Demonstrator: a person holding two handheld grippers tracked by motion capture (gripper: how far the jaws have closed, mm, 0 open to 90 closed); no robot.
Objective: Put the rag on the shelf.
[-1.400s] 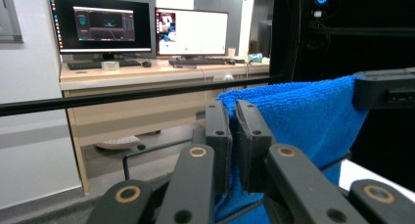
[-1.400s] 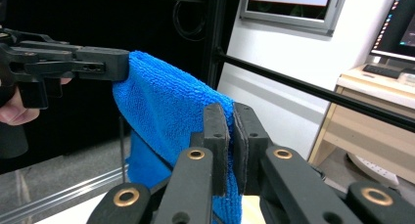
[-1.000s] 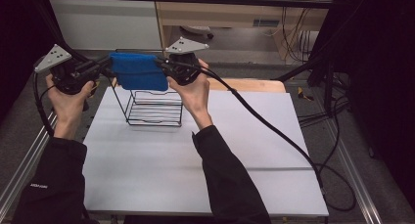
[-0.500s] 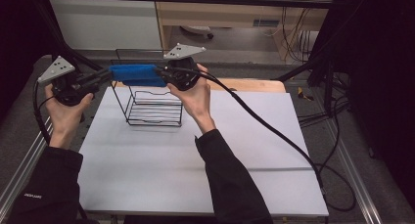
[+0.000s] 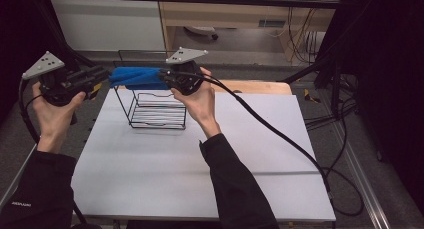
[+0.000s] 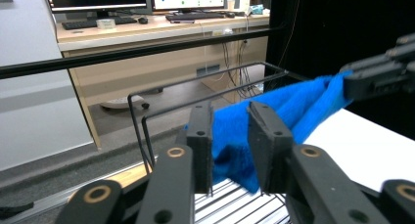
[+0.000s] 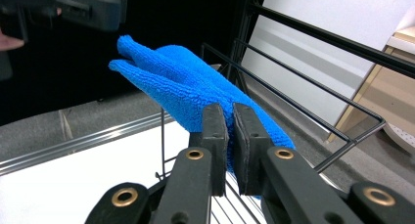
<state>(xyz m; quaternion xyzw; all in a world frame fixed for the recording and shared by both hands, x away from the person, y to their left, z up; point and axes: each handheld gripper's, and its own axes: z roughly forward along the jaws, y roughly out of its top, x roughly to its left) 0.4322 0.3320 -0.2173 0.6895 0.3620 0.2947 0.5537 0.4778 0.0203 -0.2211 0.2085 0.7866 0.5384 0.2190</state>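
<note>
Blue cloth (image 6: 293, 106) lower edge hidden behind left claw (image 6: 230, 150); rack (image 6: 147, 111) cut off.

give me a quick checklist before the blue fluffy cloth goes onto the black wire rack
1. Right gripper clamped on the blue fluffy cloth: ok.
2. Left gripper let go: ok, its jaws have just been opening, with the cloth between them but apart from the pads.
3. Cloth above the black wire rack: ok, held over its top rails.
4. Rack upright on the white table: ok.
5. Cloth free of the rails: cannot tell.
</note>
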